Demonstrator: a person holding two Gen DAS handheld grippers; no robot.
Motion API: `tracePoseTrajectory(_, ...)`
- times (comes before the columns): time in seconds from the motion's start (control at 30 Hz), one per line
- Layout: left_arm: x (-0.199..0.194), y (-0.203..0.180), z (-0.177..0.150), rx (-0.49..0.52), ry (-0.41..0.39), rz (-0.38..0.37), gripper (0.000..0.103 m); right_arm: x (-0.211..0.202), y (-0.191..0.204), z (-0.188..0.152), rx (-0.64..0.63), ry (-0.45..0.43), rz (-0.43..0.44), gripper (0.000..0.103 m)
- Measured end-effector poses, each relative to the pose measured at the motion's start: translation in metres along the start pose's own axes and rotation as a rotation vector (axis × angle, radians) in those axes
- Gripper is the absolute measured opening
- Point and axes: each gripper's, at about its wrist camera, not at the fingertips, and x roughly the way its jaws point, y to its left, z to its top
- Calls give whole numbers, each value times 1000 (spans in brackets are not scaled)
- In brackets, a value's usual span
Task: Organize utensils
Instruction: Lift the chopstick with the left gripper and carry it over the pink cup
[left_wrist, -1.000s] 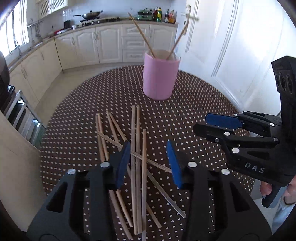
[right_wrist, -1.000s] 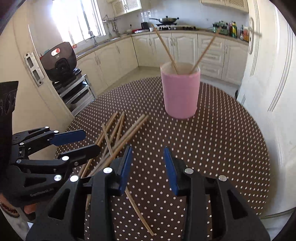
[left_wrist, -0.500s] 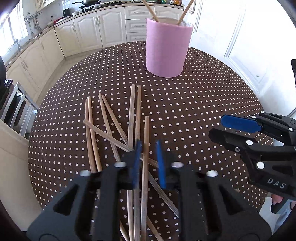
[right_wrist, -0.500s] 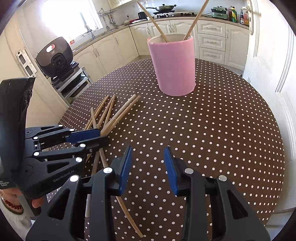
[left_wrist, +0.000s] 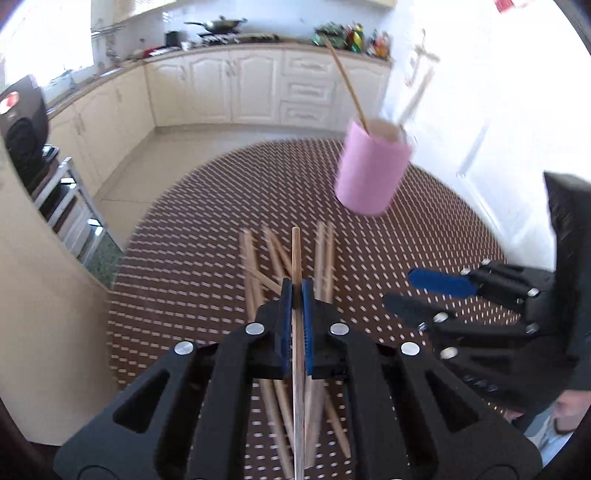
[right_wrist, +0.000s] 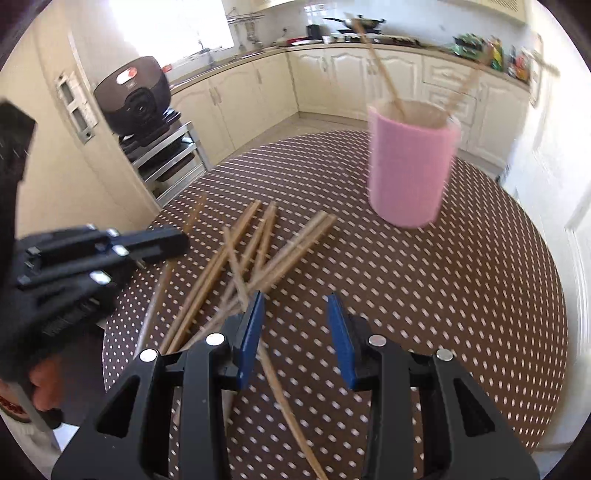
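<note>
The left gripper (left_wrist: 296, 291) is pinching one chopstick (left_wrist: 295, 254) between its blue pads, lengthwise, so the tip points ahead toward the pink cup (left_wrist: 371, 170), probably ready to drop in beside the two sticks already standing there. The rest of the chopsticks (right_wrist: 251, 258) lie scattered on the dotted table (right_wrist: 443, 295), near the cup. The right gripper (right_wrist: 295, 325) hangs over the table with its tongs spread, holding nothing, presumably waiting its turn.

Right gripper (right_wrist: 295, 325): we see its blue-padded jaws apart, empty.
Chopsticks: loose wooden chopsticks (right_wrist: 258, 254) lie scattered on the brown polka-dot table (right_wrist: 424, 295).
Holder: pink cylindrical holder (right_wrist: 408, 170) stands beyond them.
</note>
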Motion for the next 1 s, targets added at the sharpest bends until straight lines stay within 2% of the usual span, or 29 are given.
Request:
tracePoseTrajectory(0.13, -16, 17, -1, -15, -39, 41, 6, 23, 27, 12, -99, 47, -5, 34)
tracePoseTrajectory(0.33, -11, 47, -4, -54, -37, 50, 6, 64, 50, 24, -179, 122, -43, 32)
tracePoseTrajectory(0.6, -2, 64, -3, -81, -22, 48, 6, 92, 45, 35, -177, 171, -65, 7)
tracePoseTrajectory(0.77, -17, 57, 0, -77, -57, 55, 6, 68, 44, 40, -164, 96, -68, 4)
tracePoseTrajectory(1.0, -62, 39, 6, -53, -154, 51, 6, -9, 41, 41, -146, -48, -58, 4)
